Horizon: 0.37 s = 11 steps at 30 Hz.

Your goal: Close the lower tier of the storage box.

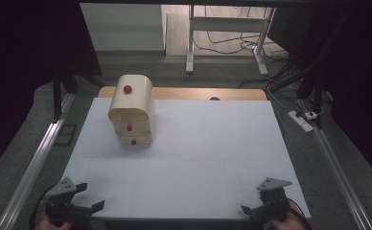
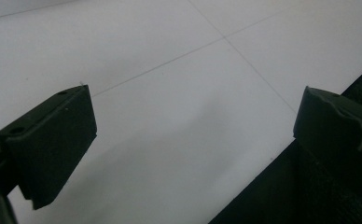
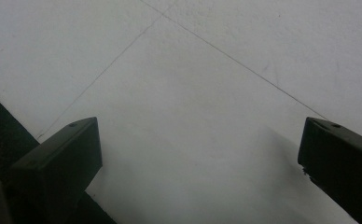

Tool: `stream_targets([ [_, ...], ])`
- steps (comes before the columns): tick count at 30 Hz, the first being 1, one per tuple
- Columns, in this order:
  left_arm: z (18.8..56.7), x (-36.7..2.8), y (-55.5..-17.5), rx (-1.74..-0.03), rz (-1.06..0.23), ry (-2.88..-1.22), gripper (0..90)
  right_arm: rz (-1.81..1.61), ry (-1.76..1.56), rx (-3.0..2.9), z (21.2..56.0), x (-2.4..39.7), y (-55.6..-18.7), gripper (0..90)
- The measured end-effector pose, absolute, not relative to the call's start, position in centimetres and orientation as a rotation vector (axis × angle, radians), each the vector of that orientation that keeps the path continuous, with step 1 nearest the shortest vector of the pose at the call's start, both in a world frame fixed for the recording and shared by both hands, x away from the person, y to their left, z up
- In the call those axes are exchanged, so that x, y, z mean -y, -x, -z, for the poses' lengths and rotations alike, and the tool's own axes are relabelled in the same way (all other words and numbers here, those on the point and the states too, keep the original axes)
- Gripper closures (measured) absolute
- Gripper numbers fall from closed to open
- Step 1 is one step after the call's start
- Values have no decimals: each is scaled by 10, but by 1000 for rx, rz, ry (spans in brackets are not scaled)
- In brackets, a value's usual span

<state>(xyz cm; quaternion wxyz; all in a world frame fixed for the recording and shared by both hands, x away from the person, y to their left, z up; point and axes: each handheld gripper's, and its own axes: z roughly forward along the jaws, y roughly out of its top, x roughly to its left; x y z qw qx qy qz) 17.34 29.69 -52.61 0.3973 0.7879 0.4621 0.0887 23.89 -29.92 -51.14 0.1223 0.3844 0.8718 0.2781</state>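
A cream wooden drawer cabinet [image 1: 131,109] with red knobs stands on the white table top [image 1: 198,143] at the back left, its rounded top tilted toward me. My left gripper [image 1: 90,196] rests at the front left corner, open, with nothing between its jaws. My right gripper [image 1: 252,197] sits at the front right corner, also open and empty. In the left gripper view the left gripper [image 2: 193,135] looks down at bare white board by the table's edge. In the right gripper view the right gripper [image 3: 198,158] has its jaws wide apart over the same white surface.
A wooden strip [image 1: 208,93] runs along the far edge of the table. Metal rails [image 1: 35,158] flank both sides. A white frame leg [image 1: 191,38] and cables lie on the floor behind, and a power strip [image 1: 301,120] lies at the right.
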Motion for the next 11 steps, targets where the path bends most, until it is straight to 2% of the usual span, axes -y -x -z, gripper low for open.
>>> stream_targets([
  [7, 527, -291, -169, -1169, -210, -2074, 0, -811, -1122, -2544, 511, 299, -239, 0],
  [11, 527, -291, -170, -1172, -197, -2067, 0, -803, -1118, -2545, 512, 299, -239, 0],
])
